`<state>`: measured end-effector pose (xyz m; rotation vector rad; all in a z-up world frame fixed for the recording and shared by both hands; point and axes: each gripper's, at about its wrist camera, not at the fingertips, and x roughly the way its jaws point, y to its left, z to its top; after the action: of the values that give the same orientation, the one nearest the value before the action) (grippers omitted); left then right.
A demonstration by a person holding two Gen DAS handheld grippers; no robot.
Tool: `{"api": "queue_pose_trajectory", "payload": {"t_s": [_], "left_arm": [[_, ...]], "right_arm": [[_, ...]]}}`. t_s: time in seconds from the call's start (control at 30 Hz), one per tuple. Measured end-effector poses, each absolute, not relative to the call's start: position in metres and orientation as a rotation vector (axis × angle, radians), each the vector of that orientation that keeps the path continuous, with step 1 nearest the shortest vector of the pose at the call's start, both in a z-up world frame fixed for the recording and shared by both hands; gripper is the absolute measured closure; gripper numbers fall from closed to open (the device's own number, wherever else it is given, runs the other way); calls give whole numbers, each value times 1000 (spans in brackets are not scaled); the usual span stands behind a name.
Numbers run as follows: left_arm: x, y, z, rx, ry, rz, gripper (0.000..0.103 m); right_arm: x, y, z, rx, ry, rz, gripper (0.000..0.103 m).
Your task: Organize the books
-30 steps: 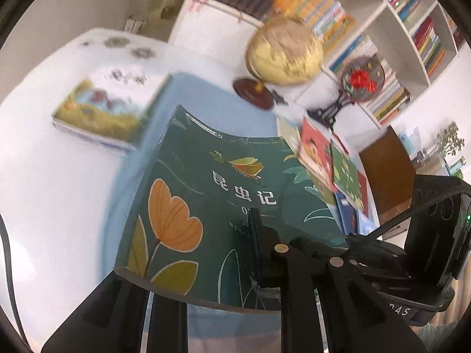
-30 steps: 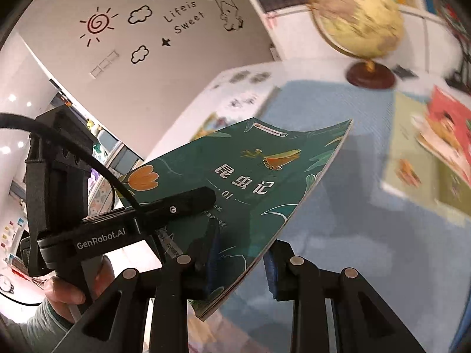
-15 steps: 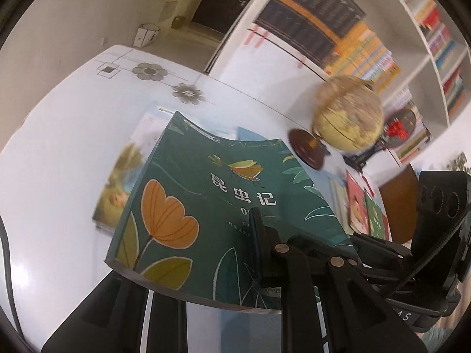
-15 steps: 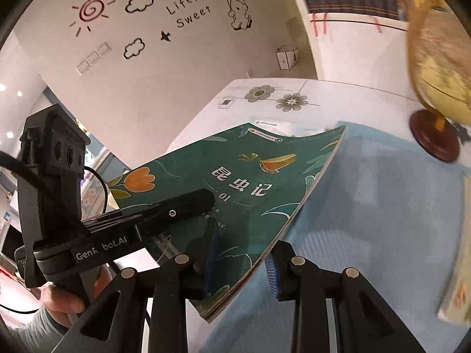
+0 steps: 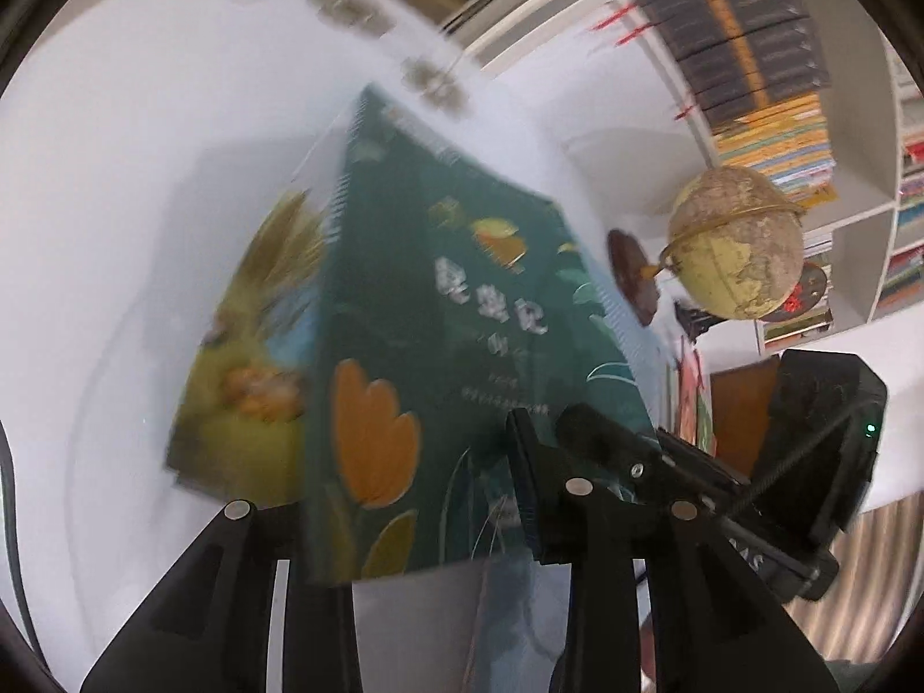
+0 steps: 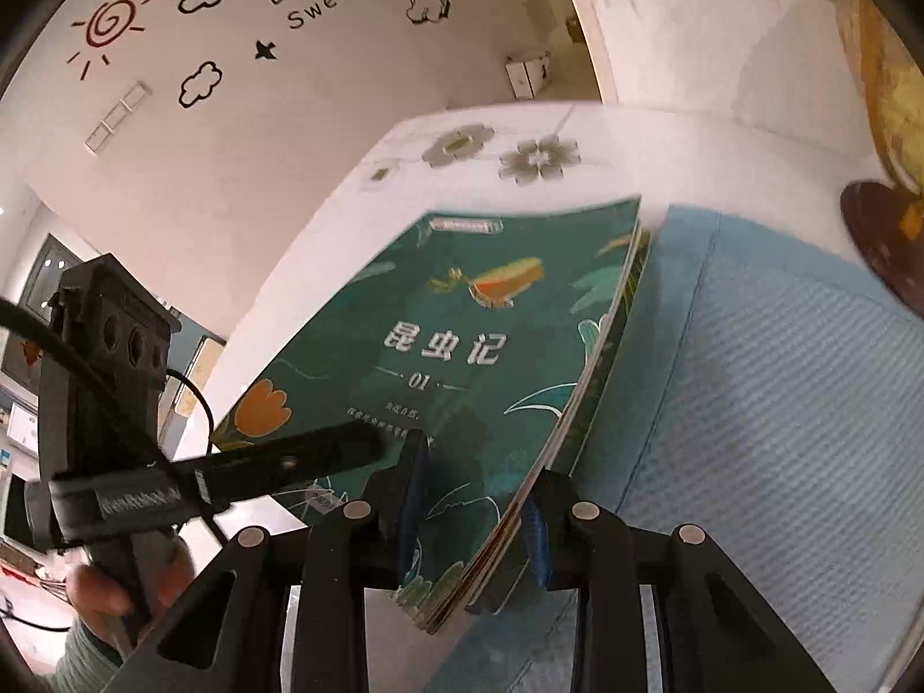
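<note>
1. The right gripper [image 6: 470, 537] is clamped tight on the near edge of the green paperback [image 6: 462, 358], blue pads pressing both covers.
2. The left gripper [image 5: 404, 496] has just been widening its jaws; the book's lower corner sits between them, though motion blur hides whether the pads touch.
3. The book tilts over a yellow picture book [image 5: 248, 358] at its 9 o'clock, above the white table [image 5: 115, 185].
4. A globe [image 5: 736, 242] stands at 3 o'clock beside the bookshelf [image 5: 768, 86].
</note>
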<state>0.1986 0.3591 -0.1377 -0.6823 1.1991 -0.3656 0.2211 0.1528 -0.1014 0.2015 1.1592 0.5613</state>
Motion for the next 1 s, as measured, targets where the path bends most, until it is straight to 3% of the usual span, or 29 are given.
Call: {"api": "queue_pose_trajectory", "payload": {"t_s": [0.5, 0.63, 0.83, 1.0], "left_arm": [[171, 401, -134, -660, 1212, -90, 73], [163, 407, -130, -610, 1219, 4, 73], [147, 390, -113, -517, 1199, 42, 73], [129, 340, -83, -403, 1148, -55, 73]], "right_arm": [[215, 174, -124, 157, 1194, 559, 74], [203, 183, -120, 42, 1175, 574, 63], [177, 173, -118, -35, 1190, 578, 63], [136, 109, -108, 27, 1214, 478, 63]]}}
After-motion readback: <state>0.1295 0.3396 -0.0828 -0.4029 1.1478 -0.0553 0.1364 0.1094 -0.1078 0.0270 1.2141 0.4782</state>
